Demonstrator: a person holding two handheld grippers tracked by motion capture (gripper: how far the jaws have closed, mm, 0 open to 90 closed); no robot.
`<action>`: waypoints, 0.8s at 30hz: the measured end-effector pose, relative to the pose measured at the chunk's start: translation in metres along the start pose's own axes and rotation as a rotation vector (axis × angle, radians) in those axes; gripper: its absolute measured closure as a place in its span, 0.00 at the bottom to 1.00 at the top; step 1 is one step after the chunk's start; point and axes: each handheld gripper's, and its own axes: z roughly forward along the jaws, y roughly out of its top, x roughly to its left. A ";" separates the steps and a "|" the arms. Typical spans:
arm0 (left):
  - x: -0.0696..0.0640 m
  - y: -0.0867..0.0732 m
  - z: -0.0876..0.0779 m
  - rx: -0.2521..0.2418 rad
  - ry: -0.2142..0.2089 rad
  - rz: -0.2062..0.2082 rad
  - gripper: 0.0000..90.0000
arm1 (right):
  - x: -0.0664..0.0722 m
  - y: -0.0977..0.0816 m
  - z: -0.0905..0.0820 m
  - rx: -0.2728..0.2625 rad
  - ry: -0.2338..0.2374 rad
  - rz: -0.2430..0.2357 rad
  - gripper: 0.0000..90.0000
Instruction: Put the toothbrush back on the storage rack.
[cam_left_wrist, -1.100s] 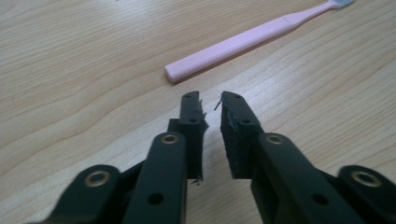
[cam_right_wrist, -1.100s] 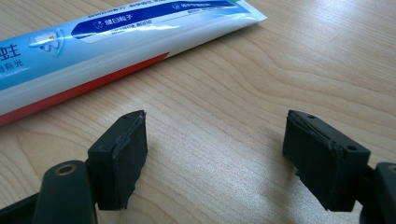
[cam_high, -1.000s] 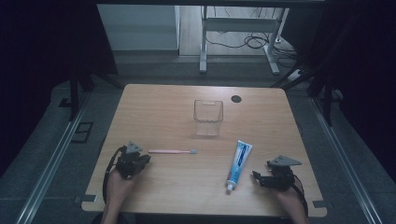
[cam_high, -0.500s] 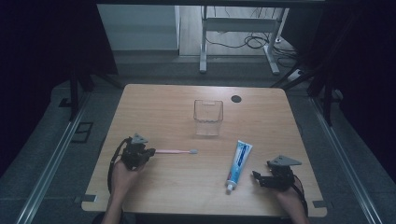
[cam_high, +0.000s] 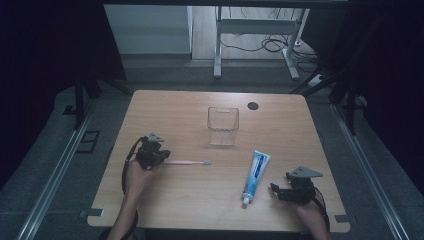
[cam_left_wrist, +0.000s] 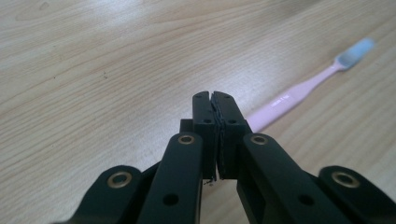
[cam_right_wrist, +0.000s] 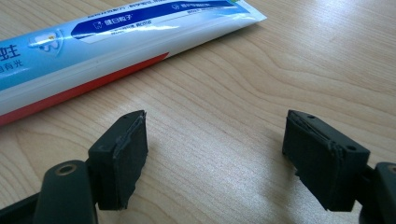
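Observation:
A pink toothbrush (cam_high: 187, 162) with a pale blue head lies flat on the wooden table (cam_high: 175, 115), left of centre. My left gripper (cam_high: 160, 158) is at its handle end, jaws pressed together. In the left gripper view the shut gripper (cam_left_wrist: 215, 100) hides the end of the toothbrush (cam_left_wrist: 289, 97) handle, which runs off up and to the right. A blue and white toothpaste tube (cam_high: 254, 175) lies right of centre, cap toward me. My right gripper (cam_high: 275, 190) rests open just right of it. In the right gripper view the toothpaste tube (cam_right_wrist: 116, 32) lies beyond the open gripper (cam_right_wrist: 215, 140).
A clear square plastic cup (cam_high: 223, 125) stands upright at mid-table, behind the toothbrush and tube. A small black round cover (cam_high: 253, 105) sits in the tabletop near the far edge. Desk legs and cables are on the floor beyond the table.
My left gripper has moved forward and right to the toothbrush's handle end. The toothbrush, tube and right gripper have stayed in place.

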 end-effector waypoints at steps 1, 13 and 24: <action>0.001 0.000 0.003 0.006 0.006 0.004 0.98 | 0.000 0.000 0.000 0.000 0.000 0.000 0.25; 0.008 -0.011 0.016 0.045 0.004 -0.016 0.98 | 0.000 0.000 0.000 -0.001 0.000 0.000 0.25; -0.003 -0.030 0.002 0.042 -0.028 0.007 0.96 | 0.000 0.000 0.000 0.001 0.000 0.001 0.25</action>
